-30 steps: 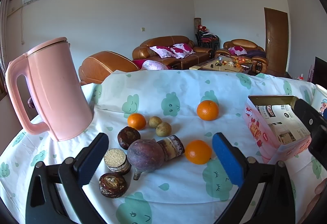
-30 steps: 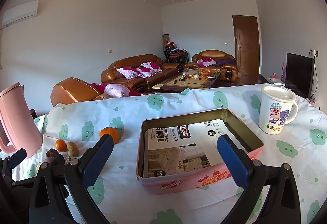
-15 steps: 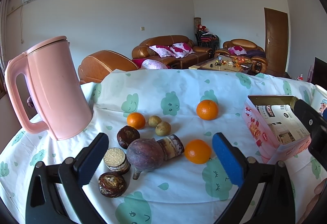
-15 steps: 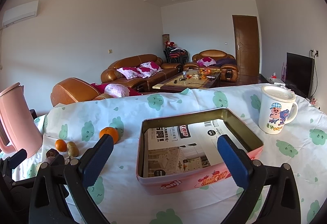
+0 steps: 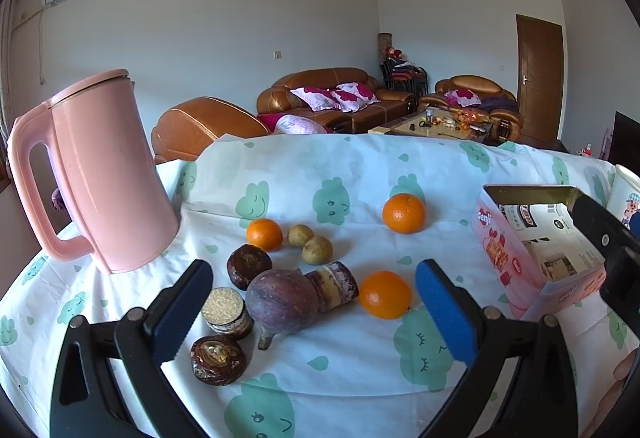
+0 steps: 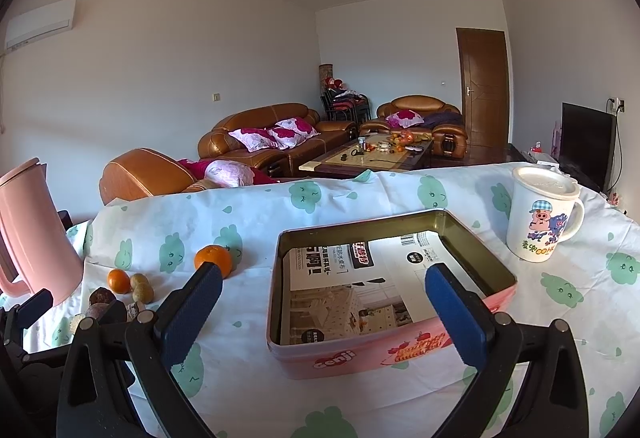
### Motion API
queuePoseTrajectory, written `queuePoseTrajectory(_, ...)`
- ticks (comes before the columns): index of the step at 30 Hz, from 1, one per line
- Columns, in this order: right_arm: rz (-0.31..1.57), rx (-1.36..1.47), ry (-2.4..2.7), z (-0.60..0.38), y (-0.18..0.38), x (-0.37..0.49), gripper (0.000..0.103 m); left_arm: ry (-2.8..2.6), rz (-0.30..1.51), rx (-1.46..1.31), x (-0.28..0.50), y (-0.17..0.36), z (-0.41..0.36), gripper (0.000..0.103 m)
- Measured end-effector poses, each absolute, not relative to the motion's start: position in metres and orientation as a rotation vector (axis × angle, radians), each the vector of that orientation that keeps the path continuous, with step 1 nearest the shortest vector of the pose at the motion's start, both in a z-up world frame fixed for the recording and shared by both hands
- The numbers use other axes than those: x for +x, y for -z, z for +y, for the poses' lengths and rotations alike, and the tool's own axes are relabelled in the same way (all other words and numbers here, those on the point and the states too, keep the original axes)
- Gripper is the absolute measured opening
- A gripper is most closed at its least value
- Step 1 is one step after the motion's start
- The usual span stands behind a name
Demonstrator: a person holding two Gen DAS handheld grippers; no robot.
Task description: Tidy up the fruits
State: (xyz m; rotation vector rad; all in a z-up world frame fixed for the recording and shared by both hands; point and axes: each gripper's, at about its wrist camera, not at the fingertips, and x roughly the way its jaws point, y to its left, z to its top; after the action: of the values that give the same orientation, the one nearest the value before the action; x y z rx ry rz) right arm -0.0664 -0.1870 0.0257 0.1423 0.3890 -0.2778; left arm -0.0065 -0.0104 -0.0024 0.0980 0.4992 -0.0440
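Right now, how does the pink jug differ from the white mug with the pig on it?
The pink jug is plain, while the white mug carries a cartoon pig and coloured lettering. The pink jug looks taller and tapers toward its top; the white mug looks shorter. The pink jug stands on the fruit side of the table, left of the tin; the white mug stands to the tin's right. Both stand upright, have a lid on and have one side handle.

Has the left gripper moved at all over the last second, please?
Barely. In the left wrist view the pink kettle and the purple fruit sit almost where they did, a hair lower-left; the left gripper hovers open.
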Motion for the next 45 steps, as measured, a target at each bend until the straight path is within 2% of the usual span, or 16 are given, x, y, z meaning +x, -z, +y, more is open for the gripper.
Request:
queuePoseTrajectory(23, 0.430, 0.145, 0.277, -0.191, -0.021, -0.062, 0.102, 0.055, 0.516, 0.084, -0.014, 0.008, -0.017, 0.103)
queuePoseTrajectory(32, 0.449, 0.127, 0.252, -0.187, -0.018, -0.058, 0.102, 0.038, 0.580, 0.092, -0.026, 0.011, -0.014, 0.103)
queuePoseTrajectory(41, 0.463, 0.093, 0.117, -0.169, -0.018, -0.054, 0.102, 0.064, 0.698, 0.058, -0.029, 0.018, 0.030, 0.103)
queuePoseTrajectory(44, 0.485, 0.089, 0.024, -0.158, -0.018, -0.048, 0.100, 0.057, 0.726, 0.061, -0.031, 0.020, 0.040, 0.103)
queuePoseTrajectory(45, 0.494, 0.086, -0.006, -0.153, -0.018, -0.045, 0.096, 0.052, 0.734, 0.065, -0.032, 0.021, 0.041, 0.103)
